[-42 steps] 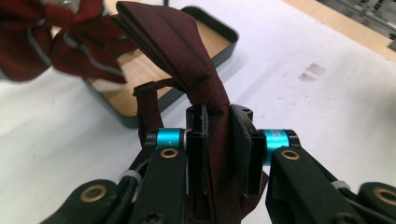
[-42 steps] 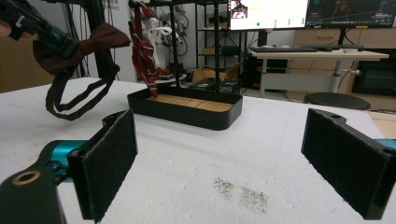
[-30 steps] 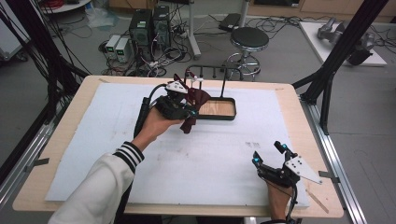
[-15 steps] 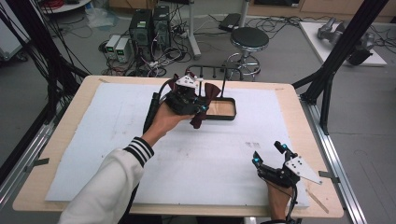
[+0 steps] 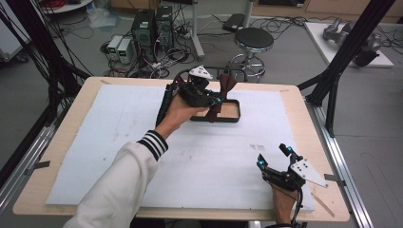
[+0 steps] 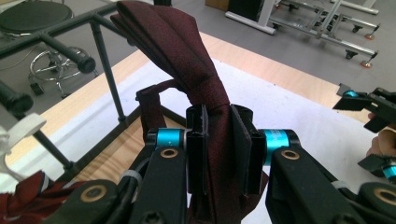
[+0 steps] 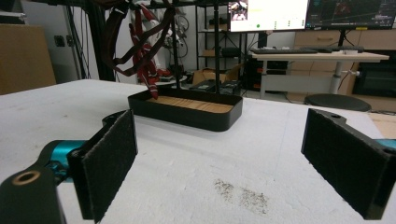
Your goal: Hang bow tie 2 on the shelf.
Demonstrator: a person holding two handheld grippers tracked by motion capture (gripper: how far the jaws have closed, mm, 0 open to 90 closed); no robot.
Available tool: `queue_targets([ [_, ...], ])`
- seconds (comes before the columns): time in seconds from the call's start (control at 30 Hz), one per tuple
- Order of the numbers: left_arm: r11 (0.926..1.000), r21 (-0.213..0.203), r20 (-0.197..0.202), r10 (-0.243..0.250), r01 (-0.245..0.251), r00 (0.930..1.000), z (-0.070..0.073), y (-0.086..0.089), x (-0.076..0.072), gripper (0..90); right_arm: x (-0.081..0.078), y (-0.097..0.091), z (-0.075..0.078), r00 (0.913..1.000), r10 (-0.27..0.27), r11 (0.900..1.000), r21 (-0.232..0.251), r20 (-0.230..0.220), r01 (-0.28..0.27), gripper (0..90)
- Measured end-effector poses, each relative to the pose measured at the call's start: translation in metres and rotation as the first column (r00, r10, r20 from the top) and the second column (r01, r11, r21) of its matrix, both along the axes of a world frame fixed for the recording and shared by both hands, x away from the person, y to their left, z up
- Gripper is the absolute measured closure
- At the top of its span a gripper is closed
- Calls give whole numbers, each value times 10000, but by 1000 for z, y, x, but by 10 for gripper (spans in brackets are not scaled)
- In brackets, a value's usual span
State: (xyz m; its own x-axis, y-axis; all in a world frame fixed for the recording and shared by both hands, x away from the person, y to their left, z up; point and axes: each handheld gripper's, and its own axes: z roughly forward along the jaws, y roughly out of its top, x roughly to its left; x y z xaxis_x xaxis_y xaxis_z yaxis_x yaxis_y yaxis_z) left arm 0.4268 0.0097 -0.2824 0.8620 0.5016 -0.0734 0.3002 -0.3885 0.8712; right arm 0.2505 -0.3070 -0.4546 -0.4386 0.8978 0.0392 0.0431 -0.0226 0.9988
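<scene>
right gripper (image 5: 274, 158) – near table edge, we keep its jaws wide apart with nothing between, idle | left gripper (image 6: 217, 140) – jaws pressed tight on the dark red bow tie (image 6: 187, 65), pinched at its knot so it hangs free | bow tie – lifted over black tray (image 5: 234, 118) beside rack (image 6: 105, 51), far from right gripper

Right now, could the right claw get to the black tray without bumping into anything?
Probably yes: the right claw is open, and only bare white mat lies between it and the black tray.
</scene>
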Motion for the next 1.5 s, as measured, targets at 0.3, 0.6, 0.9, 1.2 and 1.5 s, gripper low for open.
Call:
queue_targets([
  [0.3, 9993, -343, 86, 171, -168, 9998, 4, 3, 12, 767, 0, 0, 0, 10000, -3, 10000, -11, 25, 3, 97],
  [0.6, 9982, -586, 139, 149, -141, 9998, 6, 5, 24, 768, 0, 0, 0, 10000, -9, 10000, 13, 3, 9, 97],
  [0.9, 9958, -817, 273, 448, -424, 9986, 5, -1, 37, 767, 0, 0, 0, 10000, -20, 10000, -64, 12, 20, 97],
  [1.2, 9918, -897, 494, 960, -913, 9942, 5, 1, 44, 767, 0, 0, 0, 10000, 0, 10000, -8, -1, 0, 97],
  [1.5, 9814, -749, 726, 1820, -1766, 9806, 5, 5, 46, 768, 0, 0, 0, 10000, 7, 10000, 15, -10, -7, 97],
])
